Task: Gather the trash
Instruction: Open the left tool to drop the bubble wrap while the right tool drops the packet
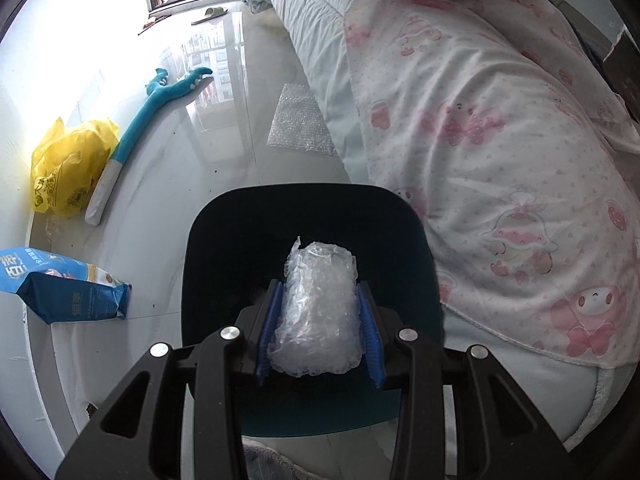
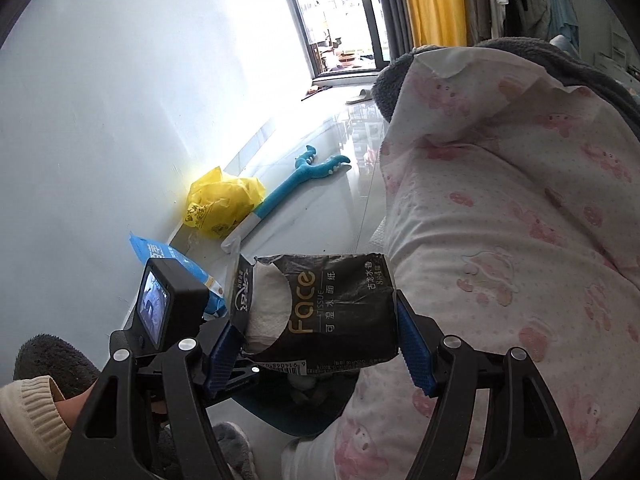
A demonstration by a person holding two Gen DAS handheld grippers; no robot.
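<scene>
Clear bubble wrap, rolled into a fat bundle (image 1: 316,312), sits clamped between the blue ribbed pads (image 1: 270,332) of the left gripper (image 1: 318,320). Its long axis runs straight out along the fingers, one end at the gripper's body and the crumpled, tapering end pointing away and down at the mouth of a dark bin (image 1: 224,248) directly beneath it on the pale glossy floor (image 1: 180,168).

The right gripper (image 2: 320,340) is closed on a black soft tissue pack (image 2: 328,308), its pads pressing the pack's two short ends, so the long axis lies crosswise between the fingers. The pack's torn opening shows white tissue on the left side. Gold lettering reads "Face", with "TISSUE" and Chinese characters beside it, all running sideways, and a barcode strip lies along the near edge.

Against the wall lie a yellow plastic bag (image 1: 68,172) with dark printing I cannot read, a blue packet (image 1: 60,288) with white Chinese characters, and a teal plush toy (image 1: 160,100). A flat sheet of bubble wrap (image 1: 300,120) lies beside the bed, which is covered by a pink cartoon-print quilt (image 1: 500,160).
</scene>
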